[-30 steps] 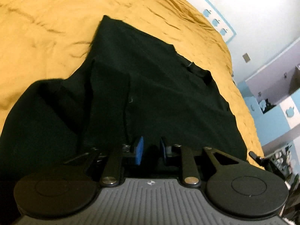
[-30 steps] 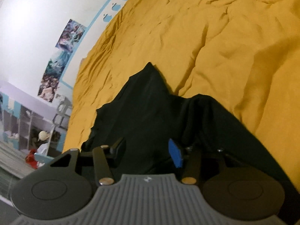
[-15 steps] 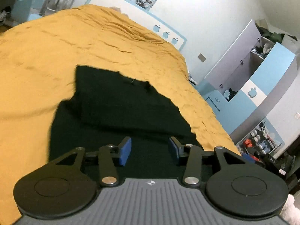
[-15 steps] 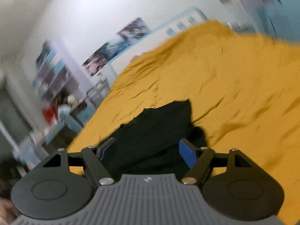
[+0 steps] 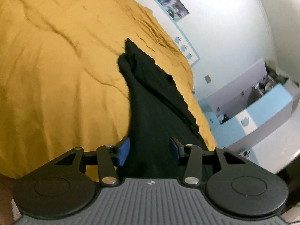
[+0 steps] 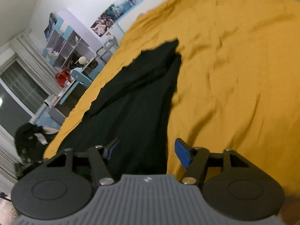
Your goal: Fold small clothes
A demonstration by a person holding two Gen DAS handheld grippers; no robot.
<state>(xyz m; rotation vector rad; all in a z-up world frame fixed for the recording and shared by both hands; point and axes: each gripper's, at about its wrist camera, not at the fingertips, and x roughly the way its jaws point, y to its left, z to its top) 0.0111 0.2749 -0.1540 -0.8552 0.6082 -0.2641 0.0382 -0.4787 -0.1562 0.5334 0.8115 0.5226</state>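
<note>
Left wrist view shows the left gripper (image 5: 148, 150) with its blue-padded fingers (image 5: 122, 151) spread wide, holding nothing, the black garment (image 5: 150, 101) lying between and beyond them on the yellow bedspread (image 5: 56, 75). Over on the right wrist view, the right gripper (image 6: 146, 151) is also wide open and empty, one pad over the garment (image 6: 138, 97), the other over the bedspread (image 6: 234, 75). That garment looks folded into a long narrow strip with layered edges, running away toward the wall (image 5: 225, 28).
</note>
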